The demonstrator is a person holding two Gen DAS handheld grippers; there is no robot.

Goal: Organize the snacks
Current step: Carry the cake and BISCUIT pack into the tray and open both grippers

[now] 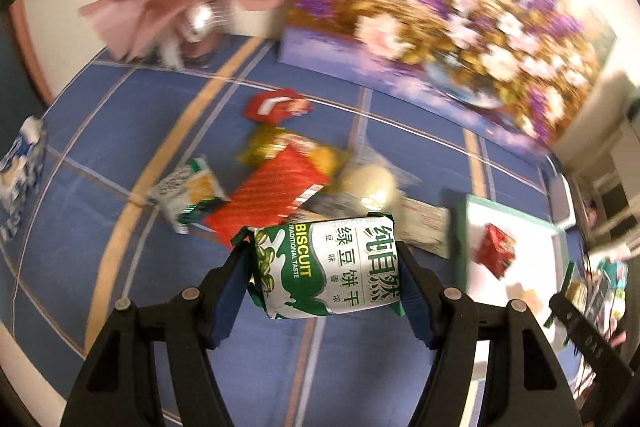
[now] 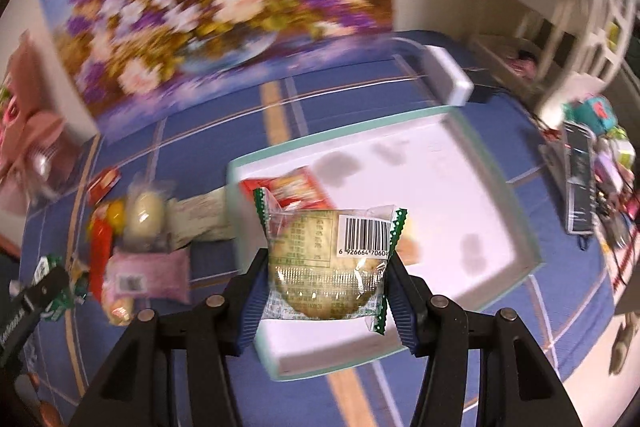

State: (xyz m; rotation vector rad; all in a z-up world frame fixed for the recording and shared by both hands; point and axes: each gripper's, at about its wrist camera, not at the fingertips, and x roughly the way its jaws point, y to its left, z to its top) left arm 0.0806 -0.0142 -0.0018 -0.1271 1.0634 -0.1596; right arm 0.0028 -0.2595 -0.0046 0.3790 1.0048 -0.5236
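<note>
The green-and-white biscuit packet [image 1: 326, 267] hangs clear of the blue plaid worktop [image 1: 120, 155], clamped by its two short ends between the left tongs [image 1: 324, 267]. The clear-wrapped round pastry [image 2: 328, 267], barcode side up, is clamped the same way in the right tongs [image 2: 326, 267] and sits above the near-left part of the white tray [image 2: 460, 195].

The tray, with its pale green rim, lies toward the right side of the worktop. One red packet [image 2: 296, 191] already rests in its left part, partly hidden behind the pastry. The unsorted heap lies just left of the tray: a large red bag [image 1: 268, 199], a yellow bag [image 1: 288, 147], a pale round bun [image 2: 144, 215], a pink pack [image 2: 152, 275] and a second green-and-white packet [image 1: 192, 191]. A small red packet [image 1: 276, 107] lies apart, nearer the floral painting [image 1: 440, 7] that stands along the far edge.

Both views are smeared, so the carry seems brisk. To place well, I would judge it best to slow before lowering, bring each snack down over bare tray floor beside the red packet and not on top of it, and let go only when the wrapper touches. The pastry is soft, so the grip should not tighten. The left packet has the farther way to go, across the heap.
</note>
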